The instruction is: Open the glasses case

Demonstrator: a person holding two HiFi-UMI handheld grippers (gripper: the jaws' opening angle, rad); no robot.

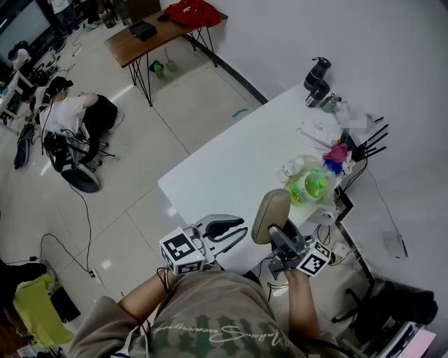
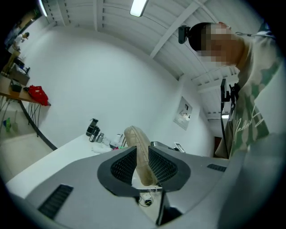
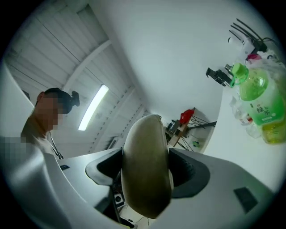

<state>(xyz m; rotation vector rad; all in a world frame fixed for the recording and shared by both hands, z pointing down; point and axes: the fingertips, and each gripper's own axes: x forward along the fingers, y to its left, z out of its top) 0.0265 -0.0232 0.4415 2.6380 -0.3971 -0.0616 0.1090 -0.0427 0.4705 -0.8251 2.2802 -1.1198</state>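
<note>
Counts, head view. Glasses case (image 1: 271, 215): one, lower centre. Grippers: two, the left gripper (image 1: 236, 231) and the right gripper (image 1: 277, 236), each with one marker cube. Tables: two, a white table (image 1: 231, 161) at centre and a wooden table (image 1: 133, 43) at upper left. Red bag (image 1: 192, 12): one. Green bottle (image 1: 313, 185): one. People: two, the wearer (image 1: 217, 321) at the bottom and a seated person (image 1: 70, 112) at upper left.
</note>
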